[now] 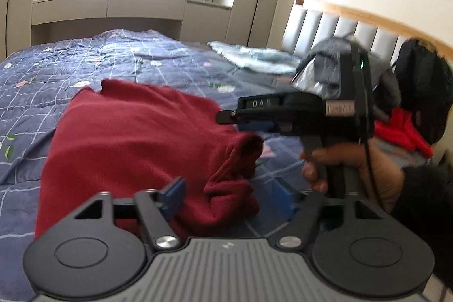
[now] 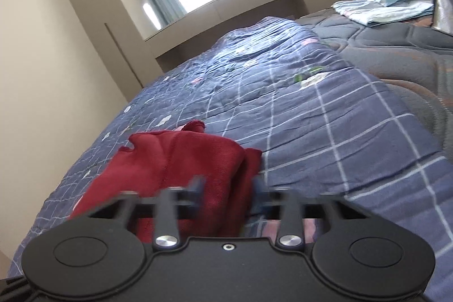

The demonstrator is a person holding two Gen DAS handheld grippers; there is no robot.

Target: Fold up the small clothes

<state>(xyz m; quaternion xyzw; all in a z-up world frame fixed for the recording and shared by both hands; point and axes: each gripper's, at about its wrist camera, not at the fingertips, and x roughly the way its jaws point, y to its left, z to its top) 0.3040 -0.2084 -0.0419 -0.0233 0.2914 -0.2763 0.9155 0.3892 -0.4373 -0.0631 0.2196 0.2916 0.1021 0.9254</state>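
A dark red knit garment (image 1: 136, 137) lies partly folded on the blue checked quilt (image 1: 85, 61), its near right end bunched into a roll. My left gripper (image 1: 230, 194) is open, jaws wide apart, and the bunched end lies between the blue pads (image 1: 175, 188) without being squeezed. A hand (image 1: 354, 163) holds my right gripper (image 1: 226, 118), which points left just above the garment's right edge. In the right wrist view the garment (image 2: 181, 157) has a fold standing between my right gripper's (image 2: 228, 186) blurred fingers (image 2: 198, 186). They stand apart, so I read that gripper as open.
Light blue folded cloths (image 1: 254, 55) lie farther up the bed (image 2: 382, 7). At the grey padded headboard (image 1: 339, 27) sit a grey jacket (image 1: 325, 70), a bright red item (image 1: 399, 129) and a black bag (image 1: 424, 81). Wardrobes and a bright window stand beyond the quilt (image 2: 311, 132).
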